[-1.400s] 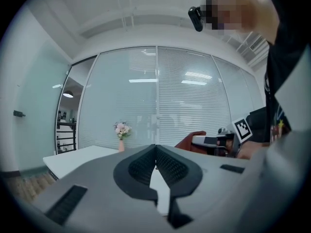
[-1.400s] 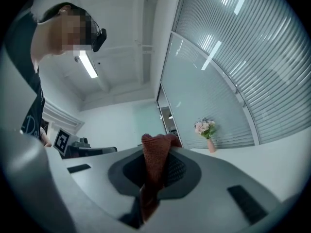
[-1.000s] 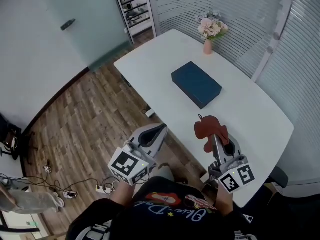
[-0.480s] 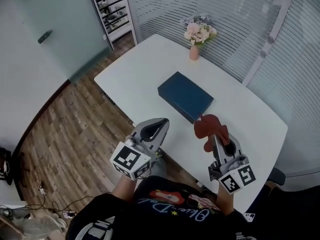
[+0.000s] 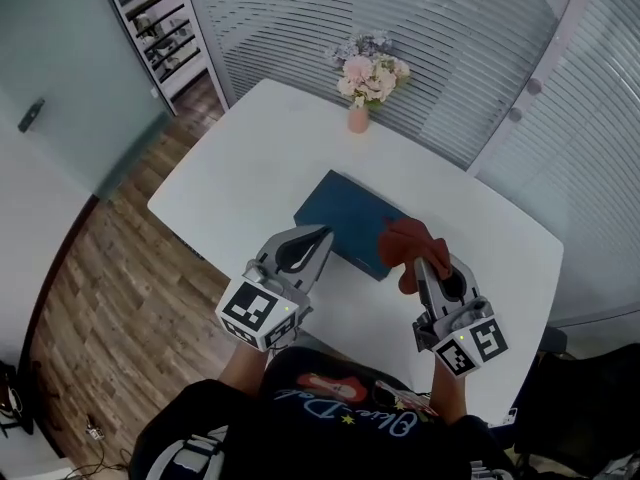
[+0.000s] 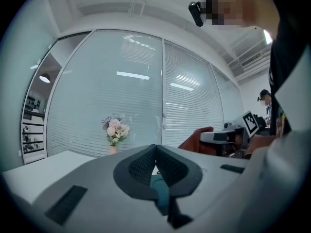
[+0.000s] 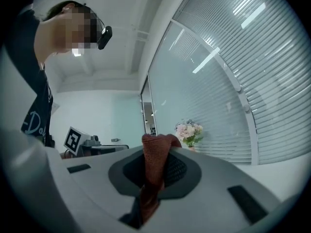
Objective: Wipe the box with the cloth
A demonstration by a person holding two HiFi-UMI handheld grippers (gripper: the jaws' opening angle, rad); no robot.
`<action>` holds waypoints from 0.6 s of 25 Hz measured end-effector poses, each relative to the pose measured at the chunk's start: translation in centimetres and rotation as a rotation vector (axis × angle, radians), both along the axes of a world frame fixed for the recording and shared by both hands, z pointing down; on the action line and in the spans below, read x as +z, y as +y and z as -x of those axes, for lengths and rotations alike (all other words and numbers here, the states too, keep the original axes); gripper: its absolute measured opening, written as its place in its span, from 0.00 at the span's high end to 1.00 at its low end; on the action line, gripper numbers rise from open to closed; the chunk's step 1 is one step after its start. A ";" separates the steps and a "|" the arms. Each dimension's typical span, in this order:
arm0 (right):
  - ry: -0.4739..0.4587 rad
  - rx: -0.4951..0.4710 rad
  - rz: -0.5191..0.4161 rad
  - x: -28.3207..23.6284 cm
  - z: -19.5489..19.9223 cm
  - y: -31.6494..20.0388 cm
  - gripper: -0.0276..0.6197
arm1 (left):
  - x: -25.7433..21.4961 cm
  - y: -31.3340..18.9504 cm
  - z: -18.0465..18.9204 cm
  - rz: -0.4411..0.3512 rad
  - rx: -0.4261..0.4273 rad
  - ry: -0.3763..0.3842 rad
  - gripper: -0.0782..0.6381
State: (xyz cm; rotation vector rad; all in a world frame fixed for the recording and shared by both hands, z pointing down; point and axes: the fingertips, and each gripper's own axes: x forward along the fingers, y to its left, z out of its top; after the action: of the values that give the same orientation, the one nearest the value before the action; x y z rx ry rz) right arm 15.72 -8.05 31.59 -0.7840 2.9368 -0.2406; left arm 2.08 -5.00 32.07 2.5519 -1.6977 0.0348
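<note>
Head view: bright, even, diffuse light. White oval tabletop [image 5: 240,168] close to blown out; dark blue flat box [image 5: 345,218] casts only a faint soft shadow. Lines of the slatted blinds [image 5: 330,18] bow toward the frame edges.

Both gripper views: fisheye, black vignetted corners. Glare streaks on the pale glass wall [image 6: 131,75]; brighter streaks at upper right in the right gripper view. Left gripper [image 6: 155,147], right gripper [image 7: 156,147] and its rust-red cloth [image 7: 151,178] soft, out of focus; background sharper.

In the head view the cloth [image 5: 408,248] hides the three-o'clock corner of the box [image 5: 345,220], and the shelf [image 5: 150,13] at eleven o'clock is cut by the top edge, its contents too small to tell.
</note>
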 end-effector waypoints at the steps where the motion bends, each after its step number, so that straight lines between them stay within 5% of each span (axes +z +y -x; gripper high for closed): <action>1: 0.014 0.012 -0.004 0.0 0.5 -0.7 0.92 | 0.2 -0.6 0.4 0.002 0.013 -0.003 0.89; 15: 0.221 0.081 -0.129 0.8 10.1 -10.1 0.92 | 3.1 -5.8 7.7 0.050 0.074 0.023 0.89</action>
State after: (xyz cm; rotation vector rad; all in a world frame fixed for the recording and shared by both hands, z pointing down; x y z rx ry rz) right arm 5.58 -18.20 32.37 -0.9644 3.0744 0.0454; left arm -5.65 -10.79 35.17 2.5678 -1.5733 0.0511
